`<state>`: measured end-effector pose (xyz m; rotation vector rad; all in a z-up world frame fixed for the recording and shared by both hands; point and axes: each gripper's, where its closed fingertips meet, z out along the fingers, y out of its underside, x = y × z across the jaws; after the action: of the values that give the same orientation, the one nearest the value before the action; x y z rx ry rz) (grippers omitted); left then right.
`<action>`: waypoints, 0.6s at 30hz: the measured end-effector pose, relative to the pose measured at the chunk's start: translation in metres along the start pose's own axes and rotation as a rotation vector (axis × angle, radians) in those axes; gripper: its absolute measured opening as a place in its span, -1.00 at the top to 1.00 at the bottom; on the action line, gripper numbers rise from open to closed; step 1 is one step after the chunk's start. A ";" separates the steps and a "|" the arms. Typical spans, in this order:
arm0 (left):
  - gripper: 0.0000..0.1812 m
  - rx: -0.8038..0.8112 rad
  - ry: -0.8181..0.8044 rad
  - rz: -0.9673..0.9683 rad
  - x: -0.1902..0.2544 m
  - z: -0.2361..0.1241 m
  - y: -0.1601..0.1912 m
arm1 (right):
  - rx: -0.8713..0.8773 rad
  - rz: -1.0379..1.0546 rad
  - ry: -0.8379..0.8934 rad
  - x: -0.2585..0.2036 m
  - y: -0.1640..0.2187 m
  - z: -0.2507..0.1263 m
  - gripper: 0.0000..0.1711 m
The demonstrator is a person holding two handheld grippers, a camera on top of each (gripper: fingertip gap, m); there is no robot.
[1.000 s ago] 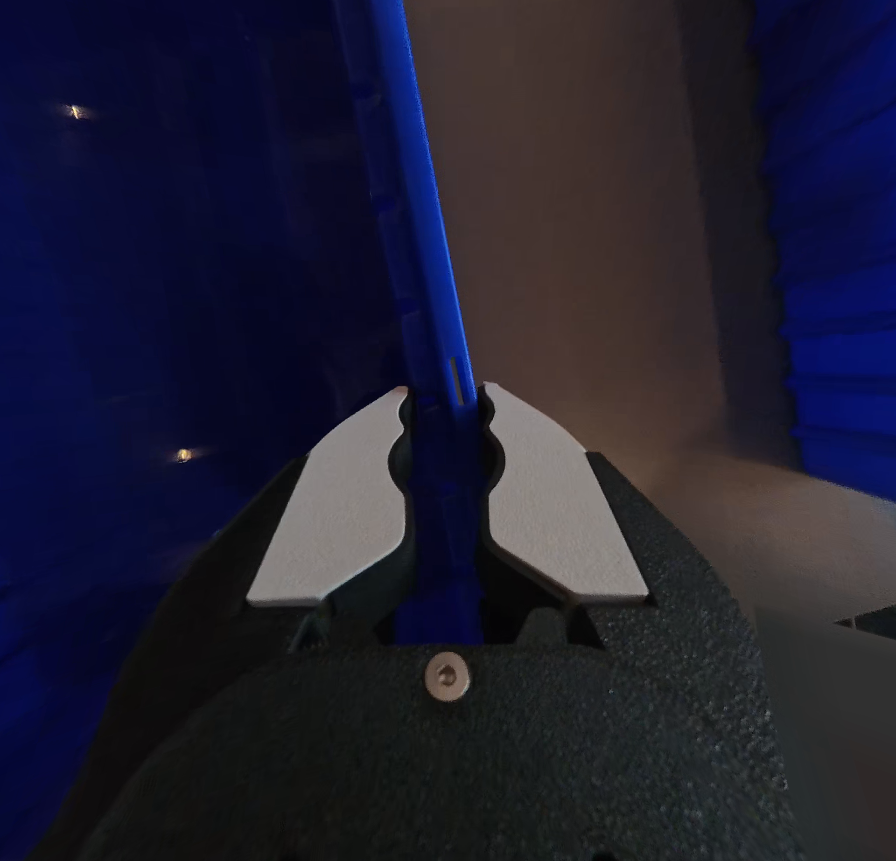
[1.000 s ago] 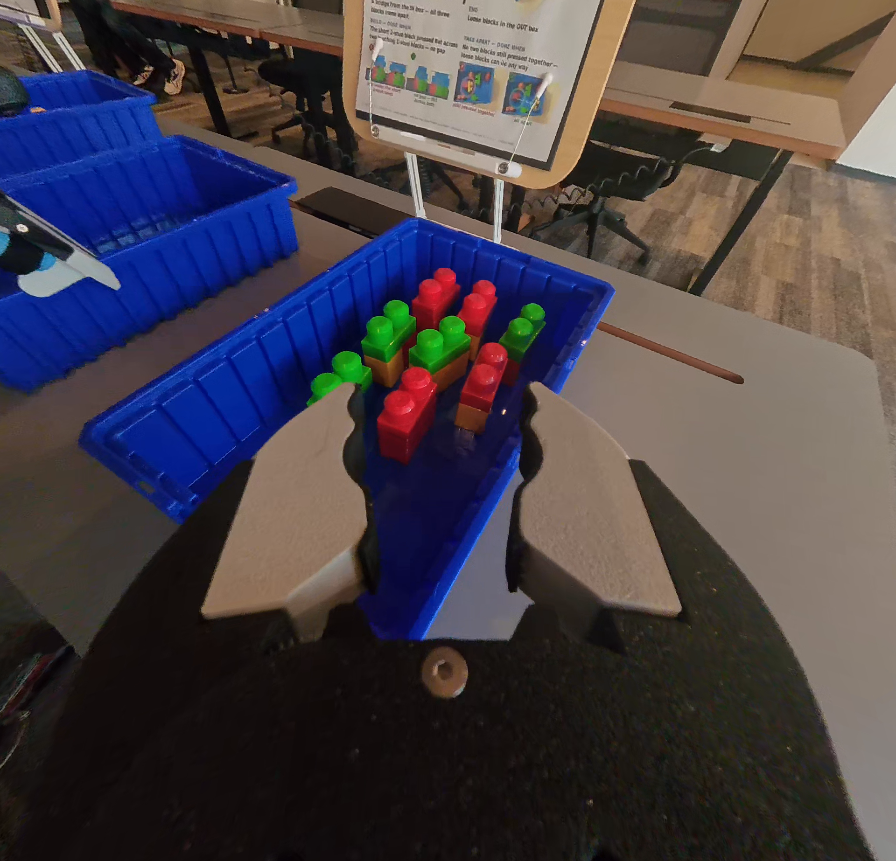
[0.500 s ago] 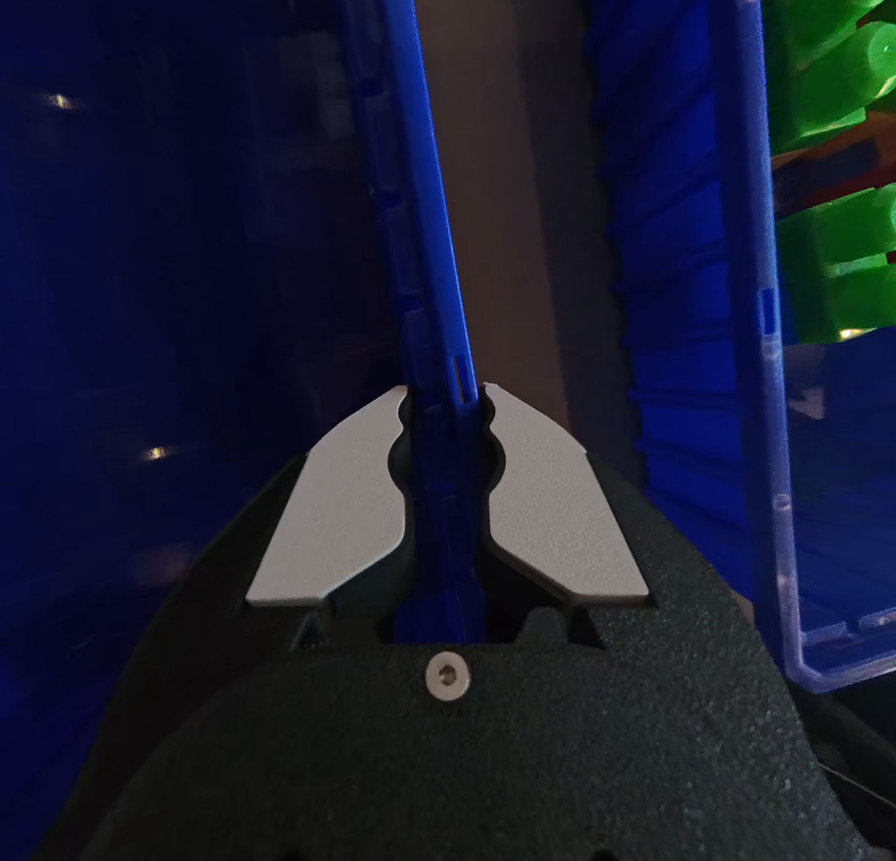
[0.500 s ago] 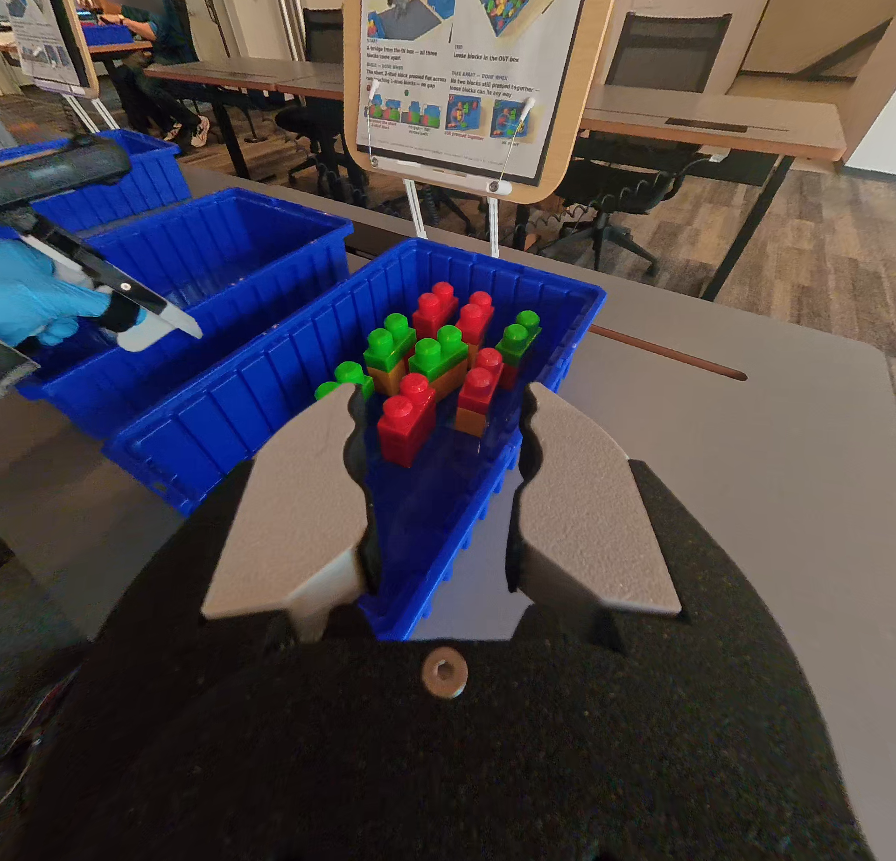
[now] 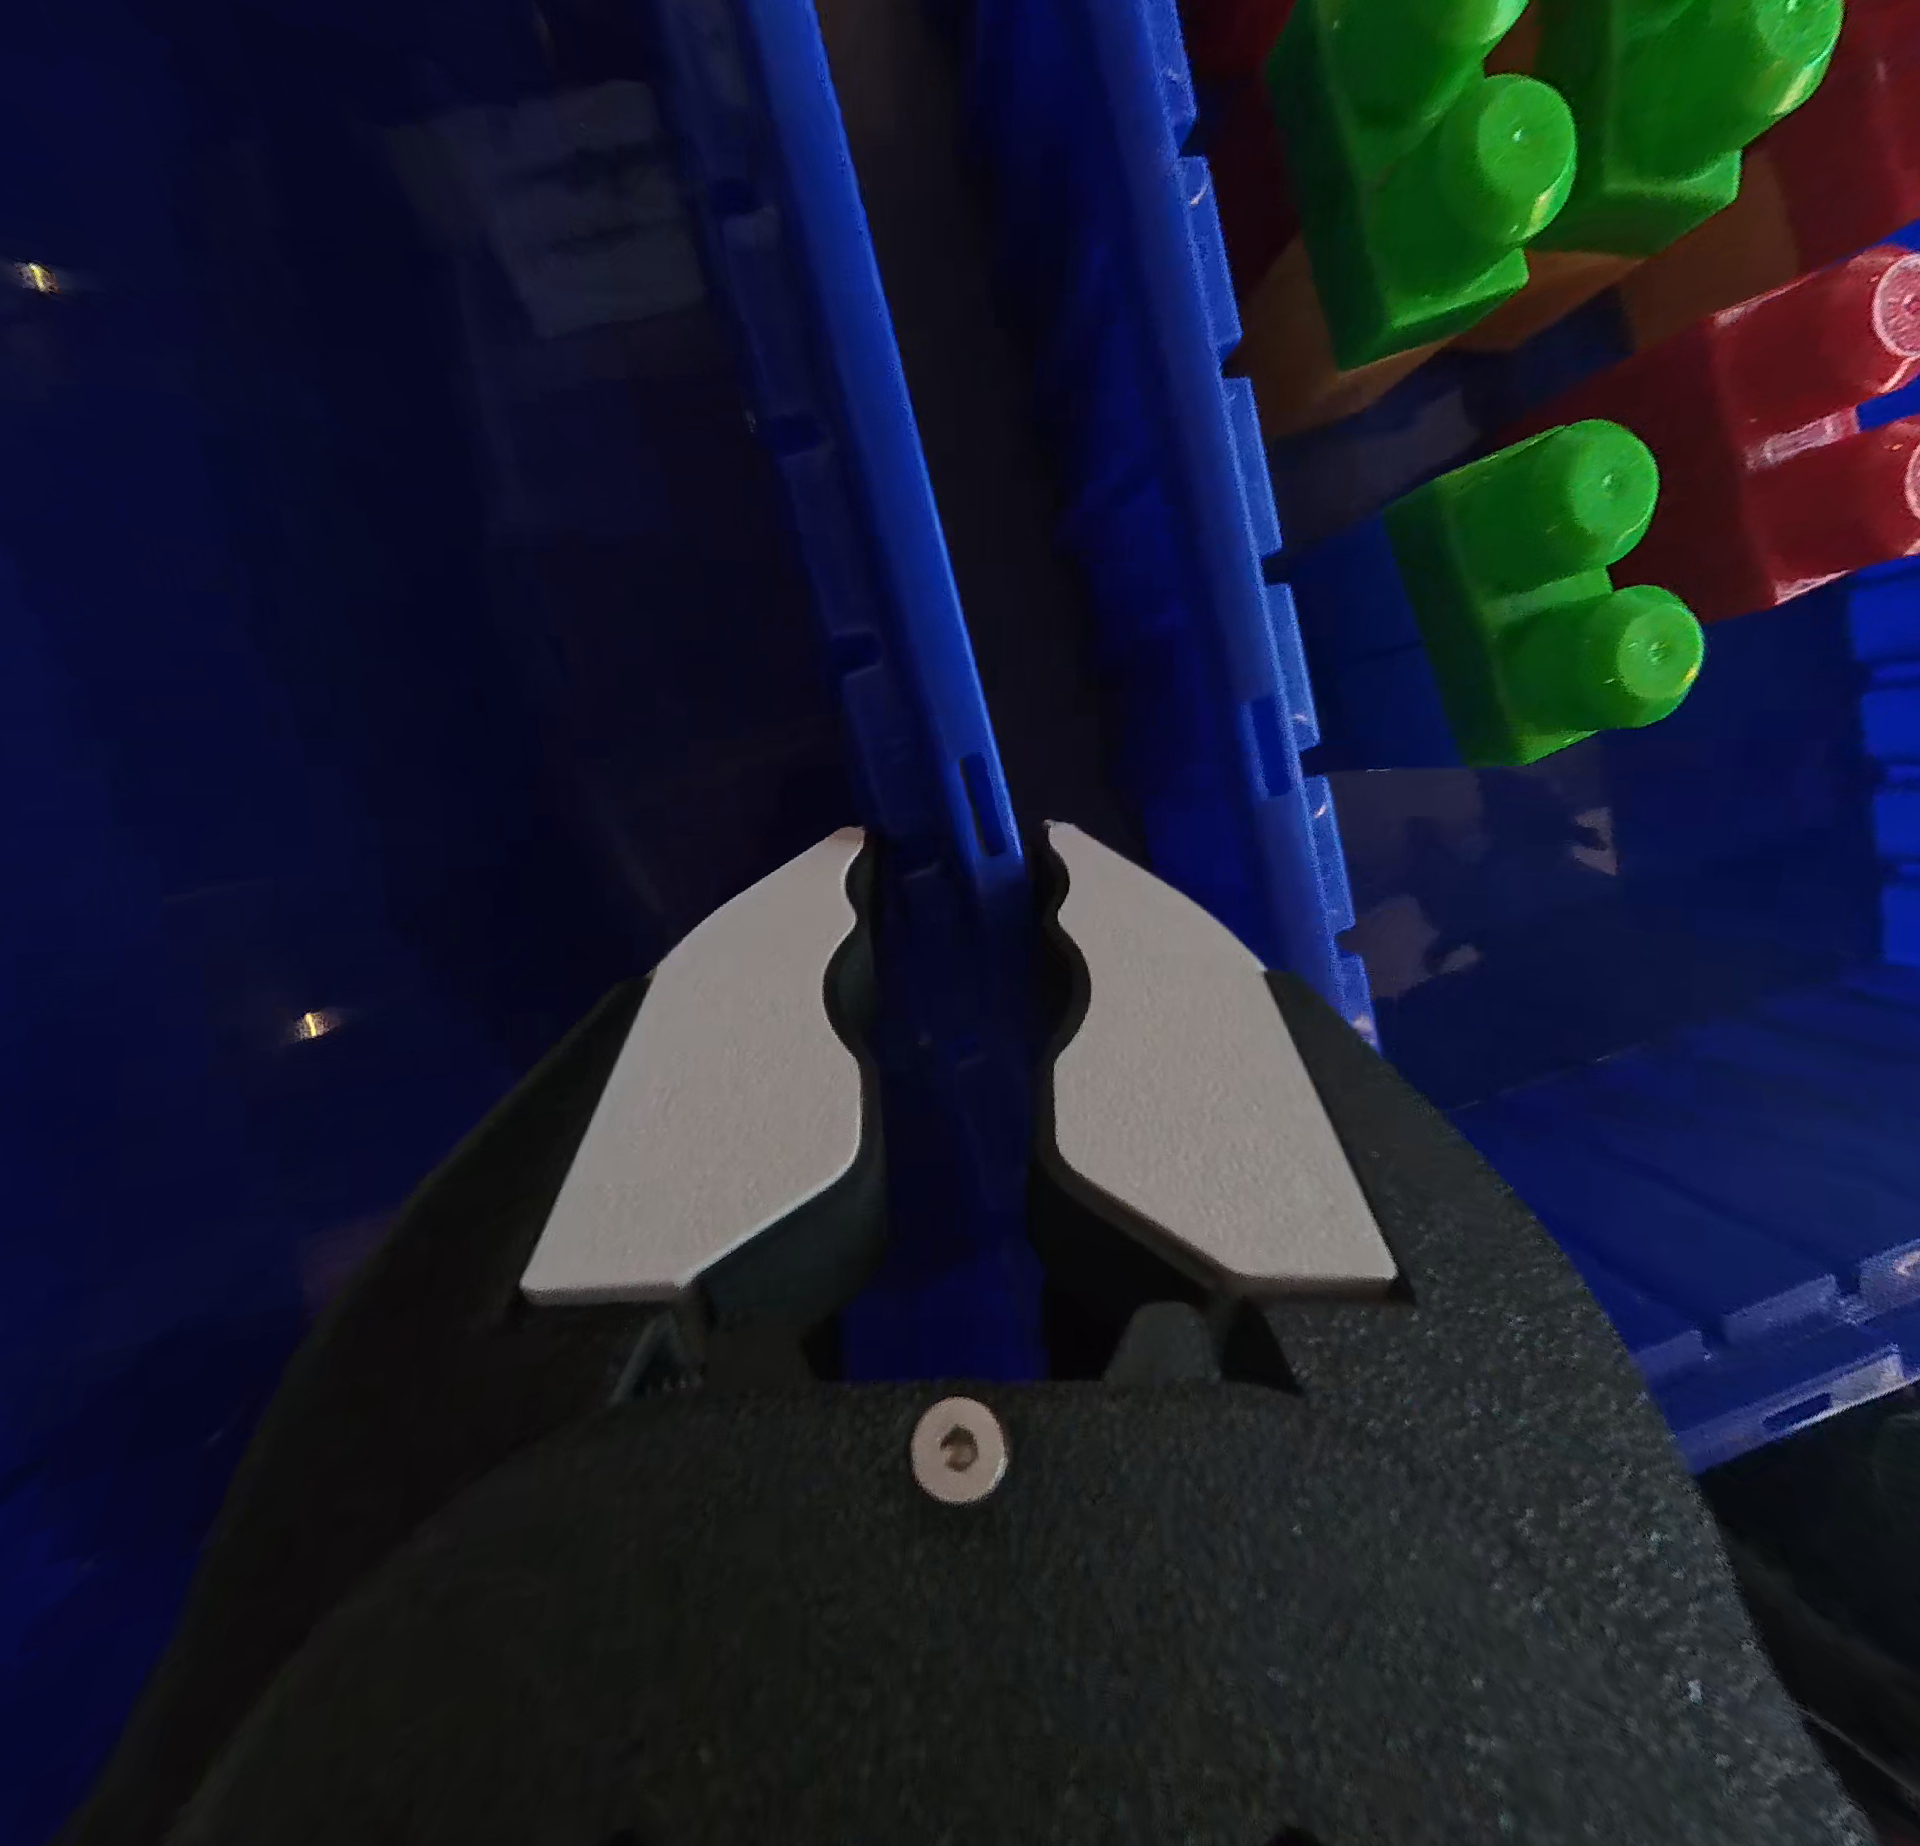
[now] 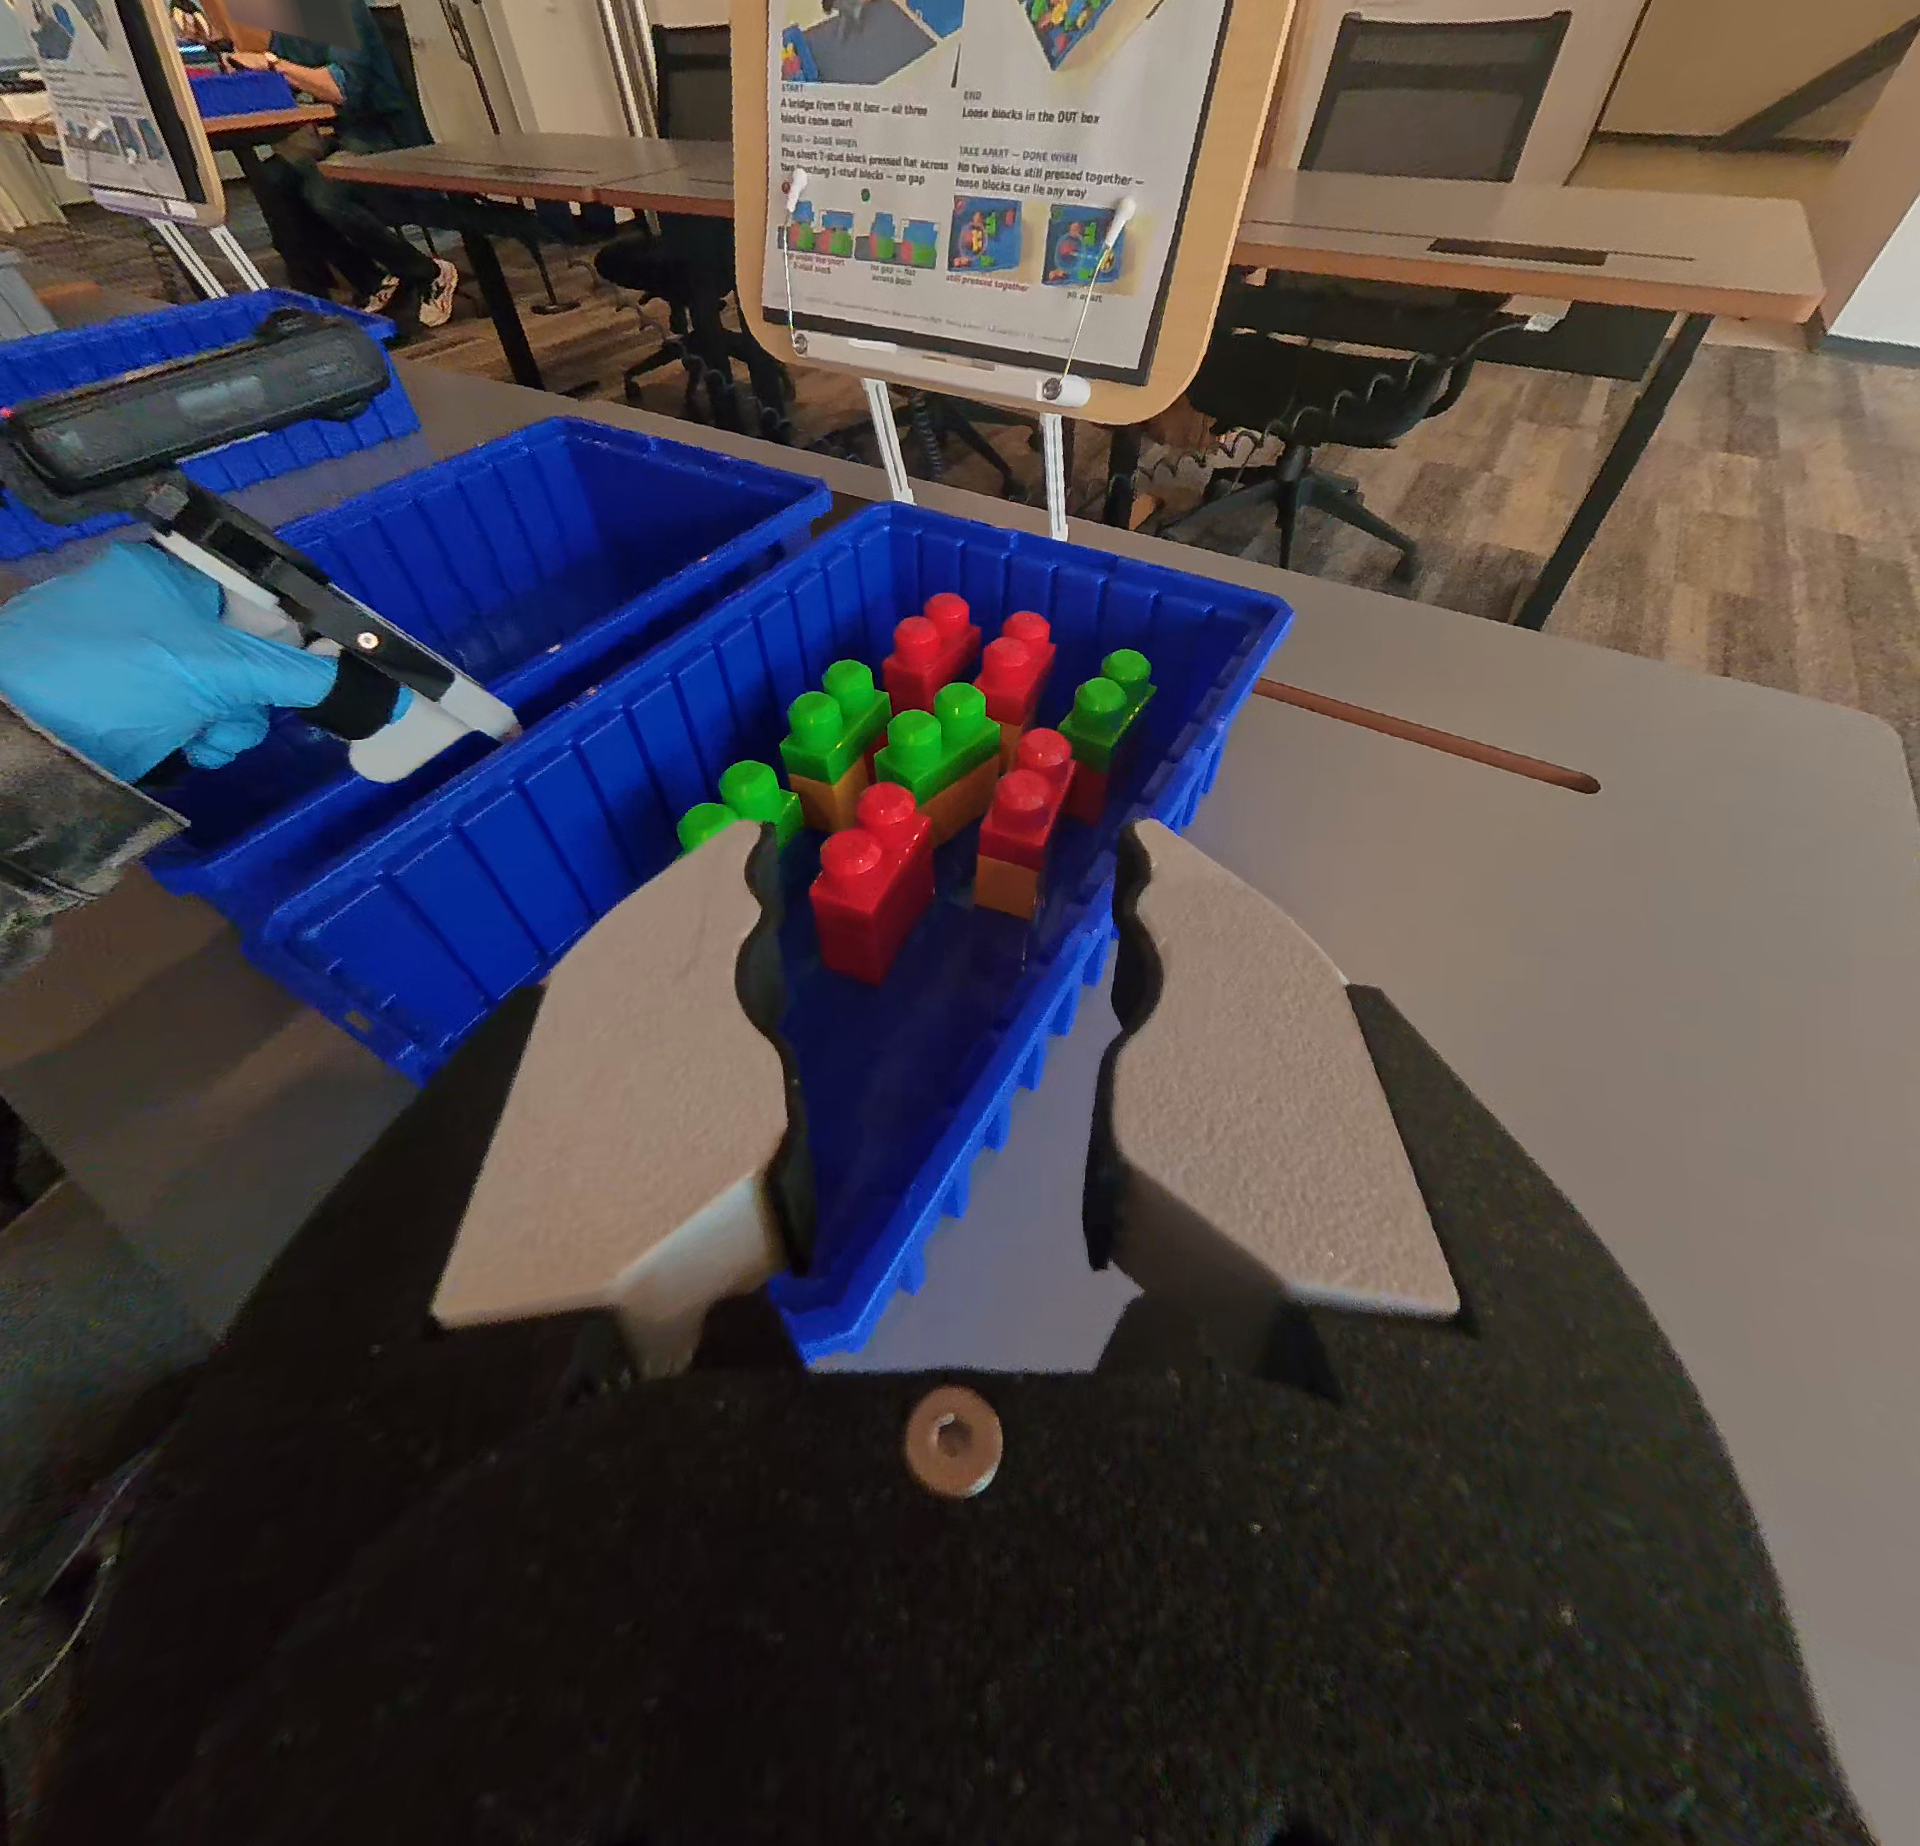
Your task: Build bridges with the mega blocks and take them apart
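In the left wrist view, the full bin has slid closer than before, and its green blocks and red blocks now show on the right. The left gripper still pinches the empty bin's wall. In the right wrist view, the empty bin now sits just beside the full one. A blue-gloved hand holds the left gripper down at its near right wall. The right gripper is spread wide over the full bin's near corner.
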<state>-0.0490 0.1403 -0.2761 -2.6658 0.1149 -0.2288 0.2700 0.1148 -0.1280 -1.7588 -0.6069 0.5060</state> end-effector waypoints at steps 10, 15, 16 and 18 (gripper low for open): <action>0.67 0.005 0.008 0.020 0.012 0.007 -0.009 | -0.028 -0.008 -0.009 -0.002 0.005 0.002 0.29; 0.67 0.021 0.009 0.014 0.014 0.008 -0.011 | -0.051 -0.016 -0.014 -0.004 0.008 0.006 0.29; 0.67 0.025 0.015 0.013 0.014 0.008 -0.011 | -0.055 -0.017 -0.013 -0.004 0.009 0.007 0.29; 0.65 0.038 0.036 0.005 0.015 0.007 -0.011 | -0.057 -0.019 -0.013 -0.005 0.009 0.008 0.29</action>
<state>-0.0328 0.1517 -0.2753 -2.6239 0.1278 -0.2752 0.2630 0.1157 -0.1381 -1.8028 -0.6520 0.4914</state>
